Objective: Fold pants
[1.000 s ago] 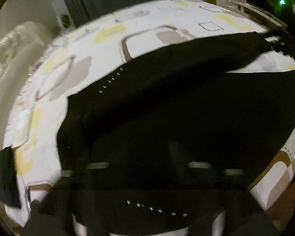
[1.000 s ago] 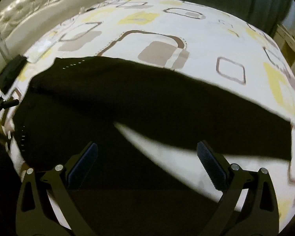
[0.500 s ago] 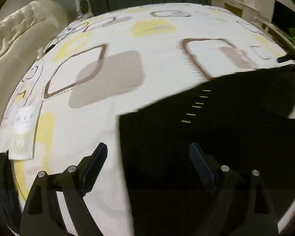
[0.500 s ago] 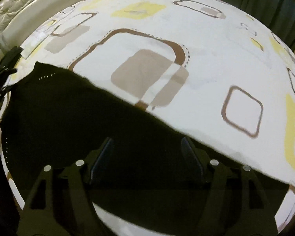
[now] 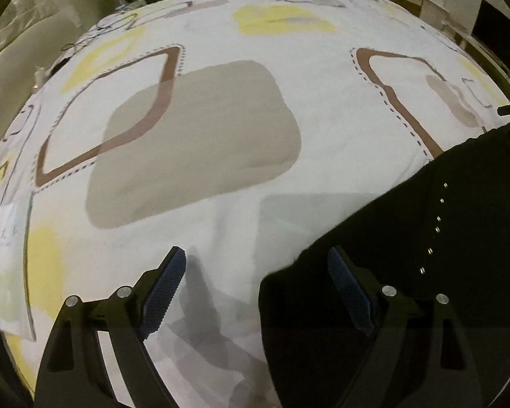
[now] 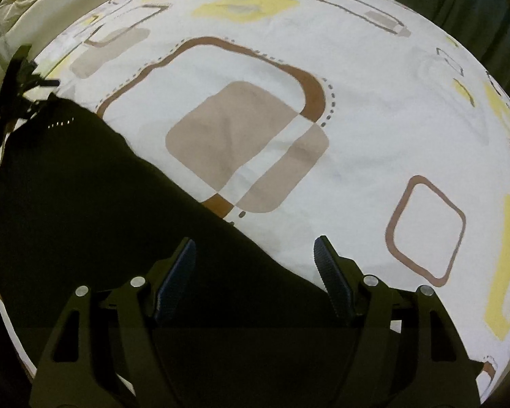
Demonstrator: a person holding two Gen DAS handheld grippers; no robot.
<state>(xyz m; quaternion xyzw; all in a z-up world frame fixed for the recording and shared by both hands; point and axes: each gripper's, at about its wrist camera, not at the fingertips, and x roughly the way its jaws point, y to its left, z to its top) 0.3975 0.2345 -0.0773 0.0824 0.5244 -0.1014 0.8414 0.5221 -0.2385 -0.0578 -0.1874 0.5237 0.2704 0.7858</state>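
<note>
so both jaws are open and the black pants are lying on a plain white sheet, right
Not quite. The sheet is not plain: it is white with brown, beige and yellow rounded squares, as the right wrist view shows. The rest holds: the black pants lie on it, and the left gripper and right gripper both have their jaws open.

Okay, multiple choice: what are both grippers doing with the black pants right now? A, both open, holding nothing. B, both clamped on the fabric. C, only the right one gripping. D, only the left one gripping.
A: the left gripper and right gripper both have fingers spread wide, with the black pants lying on the patterned bedsheet below.
</note>
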